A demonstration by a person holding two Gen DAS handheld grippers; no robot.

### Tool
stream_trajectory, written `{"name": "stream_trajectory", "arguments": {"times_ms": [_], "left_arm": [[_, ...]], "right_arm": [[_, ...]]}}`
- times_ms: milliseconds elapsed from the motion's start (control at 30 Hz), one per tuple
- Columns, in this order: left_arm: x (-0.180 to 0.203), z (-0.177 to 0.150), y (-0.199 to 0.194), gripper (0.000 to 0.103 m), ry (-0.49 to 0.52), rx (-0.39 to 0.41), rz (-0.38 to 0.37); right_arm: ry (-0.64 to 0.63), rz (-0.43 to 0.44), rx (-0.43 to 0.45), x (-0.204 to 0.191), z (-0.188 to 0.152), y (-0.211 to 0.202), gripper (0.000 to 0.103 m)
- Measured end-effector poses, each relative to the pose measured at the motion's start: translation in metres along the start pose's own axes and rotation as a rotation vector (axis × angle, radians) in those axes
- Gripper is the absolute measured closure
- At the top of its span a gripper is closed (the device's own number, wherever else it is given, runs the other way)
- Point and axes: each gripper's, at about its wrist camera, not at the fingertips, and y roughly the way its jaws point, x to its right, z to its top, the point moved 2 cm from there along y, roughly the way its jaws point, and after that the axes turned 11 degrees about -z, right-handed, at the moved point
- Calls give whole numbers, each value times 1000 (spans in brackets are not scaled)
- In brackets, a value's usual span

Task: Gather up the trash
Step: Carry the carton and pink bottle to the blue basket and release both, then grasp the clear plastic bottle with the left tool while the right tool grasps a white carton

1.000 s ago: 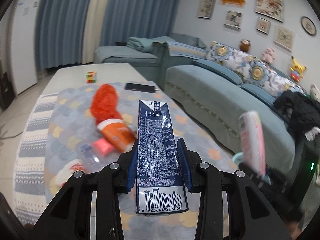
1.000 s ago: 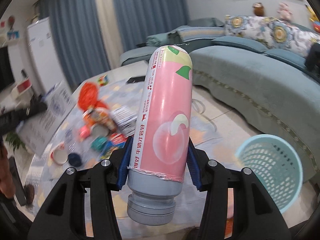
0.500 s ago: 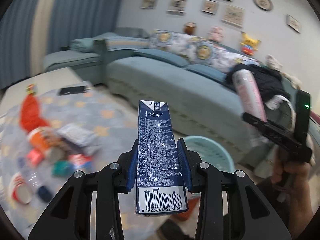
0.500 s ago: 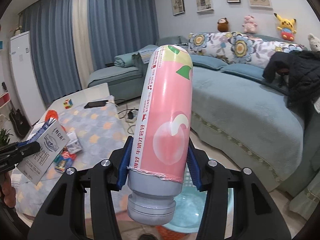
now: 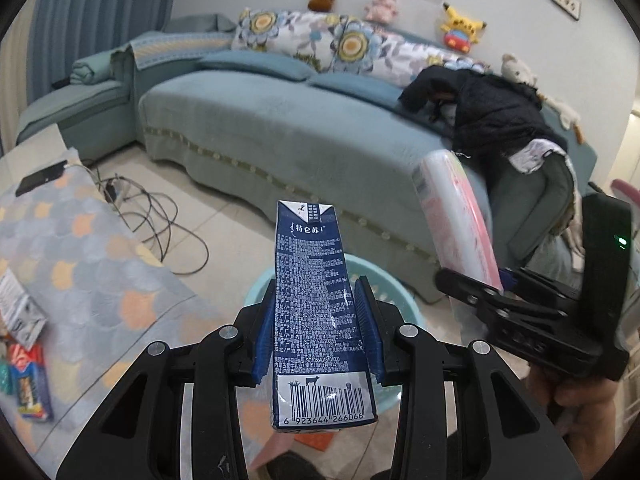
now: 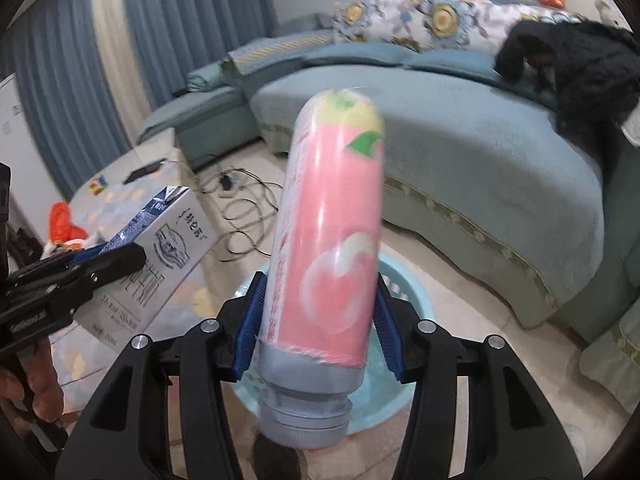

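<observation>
The left gripper [image 5: 316,332] is clamped on a dark blue milk carton [image 5: 314,312], its blue pads pressing both narrow sides, barcode end toward the camera and the folded top pointing forward. Directly beyond and below the carton sits a light blue basket [image 5: 256,292] on the tiled floor, mostly hidden behind the carton and gripper. To the right of the left gripper, the right gripper [image 5: 496,280] carries a pink bottle [image 5: 456,216], tilted with its rounded end up.

In the right wrist view, the right gripper [image 6: 318,320] has the pink bottle [image 6: 328,248] between its pads, grey cap end toward the camera; the bottle is blurred and leans slightly, and the right pad appears barely apart from it, so the grip looks loose. The basket [image 6: 408,292] lies just beneath and ahead of it. The left gripper [image 6: 80,272] with the carton [image 6: 160,256] is to its left, above the edge of the patterned bench [image 5: 88,264]. Beyond both grippers stretches a blue sofa [image 5: 280,128], with cables [image 5: 160,216] on the floor beside it.
</observation>
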Motion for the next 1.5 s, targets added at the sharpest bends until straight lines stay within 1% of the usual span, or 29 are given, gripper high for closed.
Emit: {"name": "stream_trajectory", "arguments": {"times_ms": [33,67,100,167,233,333,433,500,633,700,733,767,800,833,867,900,967,1033,1067,1100,1133,1167,1200,1267,1333,1400,1433,1467,1500], "left_arm": [[-2,3,7,67,-12,-11,-1],[-7,6,13,64,-36,-23,-15],[-10,7,17,54,-57,-32,-33],[-15,9,21,46,-96,-41,-64],[-17,13,21,46,-119,-34,-75],[-14,16,6,43,-100,-8,-73],[-17,15,-19,41,-56,3,-32],[-25,9,-41,33,-20,5,12],[-59,-20,-83,32,12,-36,121],[-86,-42,-104,32,5,-85,210],[-94,-48,-112,32,0,-95,235],[-105,-54,-123,32,-11,-101,259],[-118,-62,-137,32,-33,-97,276],[-127,-66,-147,32,-52,-90,285],[-137,-68,-160,32,-82,-81,311],[-143,-68,-171,32,-97,-70,334],[-150,-64,-198,32,-96,-18,381],[-152,-62,-221,22,-87,31,428],[-155,-64,-234,14,-85,51,463],[-163,-68,-253,13,-91,75,516],[-168,-70,-262,13,-102,81,540],[-177,-73,-273,13,-127,87,566],[-192,-78,-291,13,-180,100,586],[-215,-93,-322,13,-283,136,593],[-238,-107,-346,13,-387,169,593],[-259,-124,-368,13,-494,201,586],[-266,-132,-374,13,-536,214,575],[-273,-138,-379,13,-570,222,563],[-279,-145,-383,13,-598,220,565]], "right_arm": [[4,-14,-4,4,0,1,38],[16,-13,3,7,1,1,34],[27,-11,9,10,1,0,34],[48,-9,17,14,2,-2,34],[58,-15,26,17,3,-2,34],[75,-11,36,18,5,-6,34],[113,5,57,20,9,-11,34],[132,20,65,19,12,-13,34],[121,31,77,2,13,-16,34],[85,30,100,-14,12,-19,34],[57,22,123,-24,11,-22,30],[40,13,145,-32,11,-24,24],[5,2,196,-45,11,-29,21],[-38,10,247,-58,10,-35,14],[-81,30,281,-74,11,-40,9],[-103,47,285,-84,14,-43,8],[-127,112,280,-108,22,-50,8],[-125,210,276,-139,35,-63,8],[-134,261,274,-157,42,-69,8],[-153,295,273,-172,48,-74,8],[-194,332,273,-194,57,-80,8],[-246,357,275,-219,67,-85,8],[-289,366,282,-241,77,-90,8],[-336,396,302,-279,96,-99,8],[-337,455,302,-305,106,-101,8],[-283,509,299,-325,106,-90,8],[-262,523,282,-329,101,-82,8],[-248,528,243,-335,95,-70,8],[-263,508,171,-346,87,-53,8]]}}
